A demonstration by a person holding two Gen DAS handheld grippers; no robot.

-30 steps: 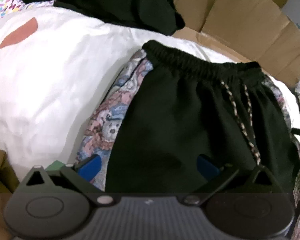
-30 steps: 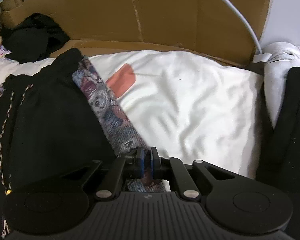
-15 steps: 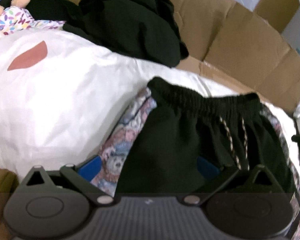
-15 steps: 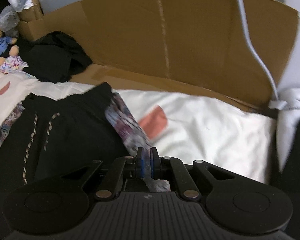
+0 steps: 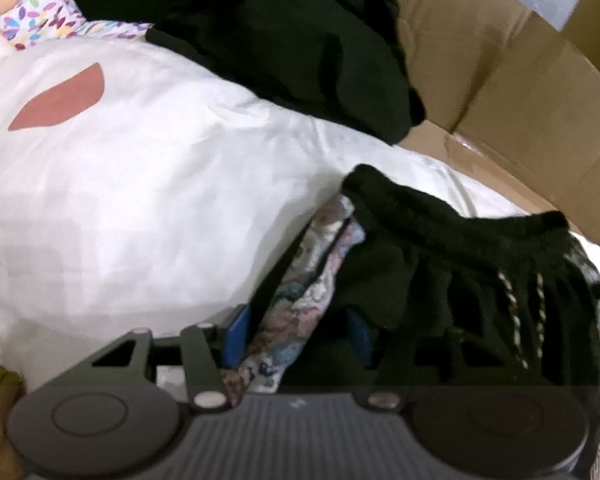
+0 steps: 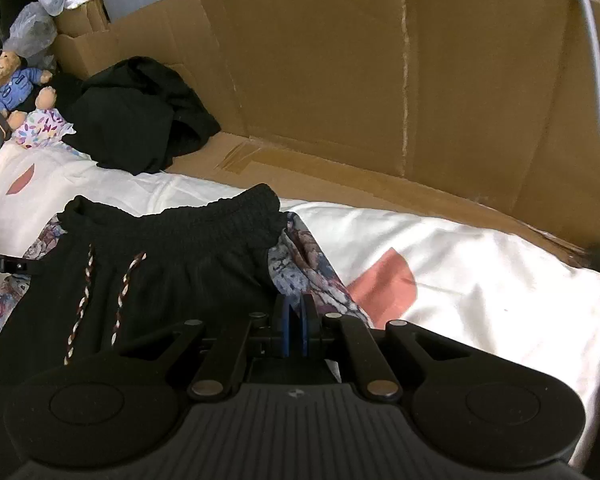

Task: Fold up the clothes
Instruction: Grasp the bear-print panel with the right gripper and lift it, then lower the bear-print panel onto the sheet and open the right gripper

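Black shorts [image 5: 440, 280] with a braided drawstring and bear-print side panels lie on a white sheet [image 5: 140, 200]. My left gripper [image 5: 298, 330] is closing around their left edge. The print panel [image 5: 300, 304] and some black cloth sit between the blue pads, and a dark gap still shows beside the left pad. In the right wrist view the shorts [image 6: 172, 264] are bunched at the waistband. My right gripper [image 6: 294, 332] is shut on the print panel [image 6: 312, 276] at their right edge.
A heap of black clothing [image 6: 140, 120] lies at the sheet's far edge, also in the left wrist view [image 5: 300, 40]. Cardboard walls [image 6: 380, 100] stand behind the sheet. A teddy bear [image 6: 12, 80] sits at the far left. A white cable [image 6: 596, 80] hangs at right.
The left jaws have narrowed from wide open onto the shorts' left edge. The right gripper has carried its side across, so the waistband bunches and both views show more of the cardboard.
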